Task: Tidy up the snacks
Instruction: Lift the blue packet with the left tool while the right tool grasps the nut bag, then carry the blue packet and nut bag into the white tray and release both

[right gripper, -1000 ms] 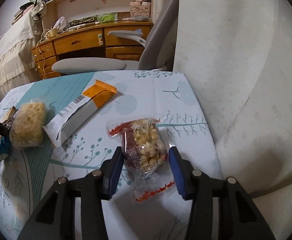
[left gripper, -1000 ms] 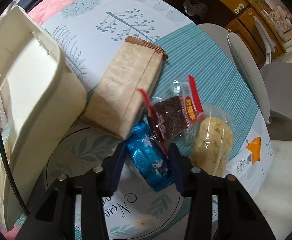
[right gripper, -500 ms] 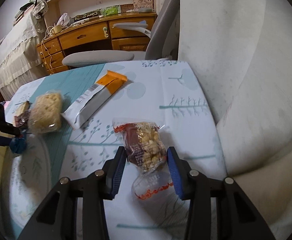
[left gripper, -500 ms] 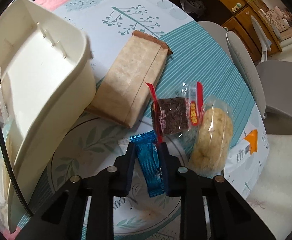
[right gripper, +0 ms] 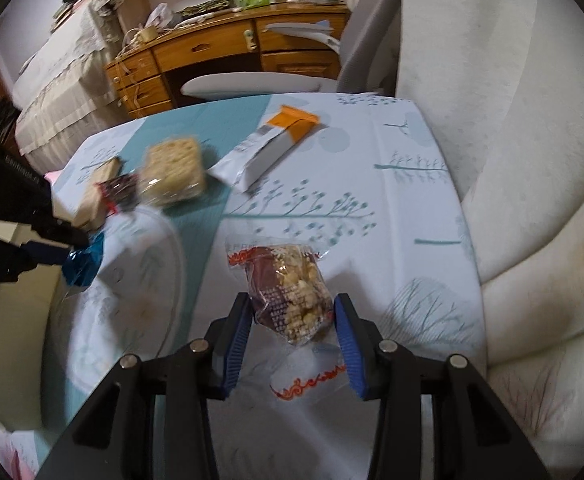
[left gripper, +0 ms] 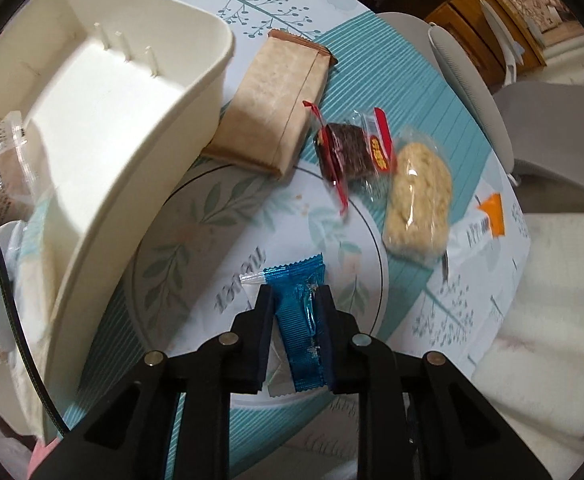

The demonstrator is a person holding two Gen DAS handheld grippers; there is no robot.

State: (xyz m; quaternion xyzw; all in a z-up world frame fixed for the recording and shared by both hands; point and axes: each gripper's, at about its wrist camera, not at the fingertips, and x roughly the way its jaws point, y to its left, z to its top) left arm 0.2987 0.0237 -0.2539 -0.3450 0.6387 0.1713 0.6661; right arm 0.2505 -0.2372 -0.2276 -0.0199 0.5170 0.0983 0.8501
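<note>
My left gripper (left gripper: pixel 293 300) is shut on a blue foil snack packet (left gripper: pixel 297 320) and holds it above the printed tablecloth; it also shows in the right wrist view (right gripper: pixel 84 256). A cream storage bin (left gripper: pixel 104 128) stands to its left, with wrapped snacks at its near end. My right gripper (right gripper: pixel 292 312) straddles a clear-wrapped popcorn snack (right gripper: pixel 288 292) with red print; whether the jaws touch it I cannot tell. On the table lie a tan packet (left gripper: pixel 276 104), a dark brown snack (left gripper: pixel 347 150), a pale puffed-rice cake (left gripper: pixel 417 208) and a white-and-orange bar (right gripper: pixel 272 148).
A grey office chair (right gripper: pixel 260 80) stands past the table's far edge, with a wooden desk (right gripper: pixel 220 48) behind it. A cream sofa (right gripper: pixel 531 200) runs along the table's right side. A black cable (left gripper: pixel 4 280) crosses the bin's near end.
My left gripper closed on the blue packet and drew it back from the other snacks, lifting it. My right gripper narrowed around the popcorn snack and shifted slightly.
</note>
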